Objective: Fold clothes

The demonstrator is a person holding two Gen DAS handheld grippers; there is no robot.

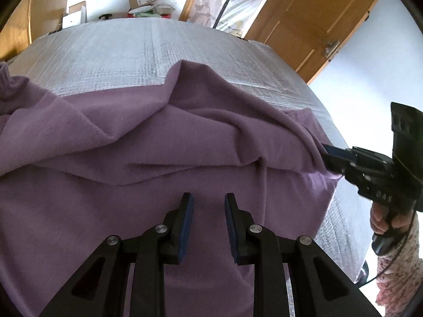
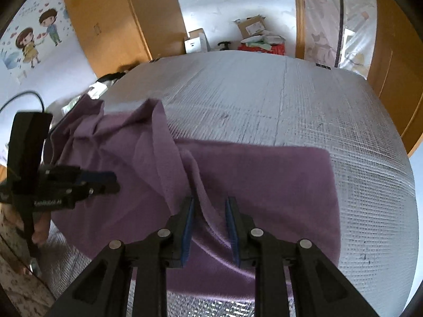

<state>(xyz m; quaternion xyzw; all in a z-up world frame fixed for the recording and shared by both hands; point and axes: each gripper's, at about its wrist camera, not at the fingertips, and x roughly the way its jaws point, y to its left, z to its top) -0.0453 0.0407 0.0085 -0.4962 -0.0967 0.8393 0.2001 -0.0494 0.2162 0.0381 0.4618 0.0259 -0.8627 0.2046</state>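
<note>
Silver quilted desk (image 2: pixel 317 100) carries a rumpled purple garment (image 1: pixel 105 137). Both the left claw (image 1: pixel 208 206) and right claw (image 2: pixel 210 208) stand part-open, holding nothing; closing on that raised ridge risks bunching several layers.

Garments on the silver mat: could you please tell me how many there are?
1: a purple garment, rumpled across the near part of the silver mat. It lies in overlapping folds, so a second piece of that colour could be hidden within them.
</note>
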